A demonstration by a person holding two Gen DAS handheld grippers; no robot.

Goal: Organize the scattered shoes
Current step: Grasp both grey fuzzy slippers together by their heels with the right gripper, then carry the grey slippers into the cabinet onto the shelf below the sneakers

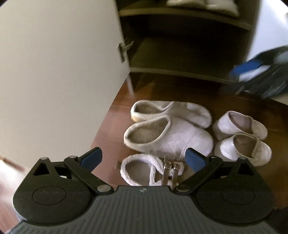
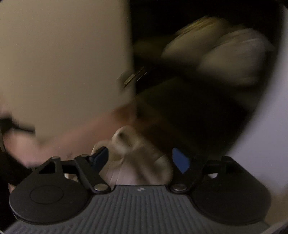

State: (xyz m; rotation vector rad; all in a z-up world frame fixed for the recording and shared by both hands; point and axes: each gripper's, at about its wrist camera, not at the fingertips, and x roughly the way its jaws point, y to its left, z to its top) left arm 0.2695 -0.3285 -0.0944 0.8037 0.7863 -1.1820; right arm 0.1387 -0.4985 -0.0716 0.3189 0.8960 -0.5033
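Observation:
Several pale shoes lie on the wood floor in the left wrist view. A pair of grey felt slippers (image 1: 171, 136) sits in the middle. Two small white shoes (image 1: 241, 136) lie to their right. A fluffy white sandal with metal buckles (image 1: 142, 169) lies nearest. My left gripper (image 1: 144, 151) hangs open above the sandal and the near slipper, touching neither. My right gripper (image 1: 259, 72) shows blurred at the upper right, near the cabinet. In the blurred right wrist view the right gripper (image 2: 140, 149) has its jaws apart, with a pale shoe (image 2: 136, 162) on the floor beyond them.
An open shoe cabinet (image 1: 180, 70) with dark shelves stands behind the shoes. Its white door (image 1: 54, 72) swings out on the left, close to my left gripper. Pale shoes (image 1: 203, 4) rest on an upper shelf, seen blurred as the shelf shoes (image 2: 225, 54) in the right wrist view.

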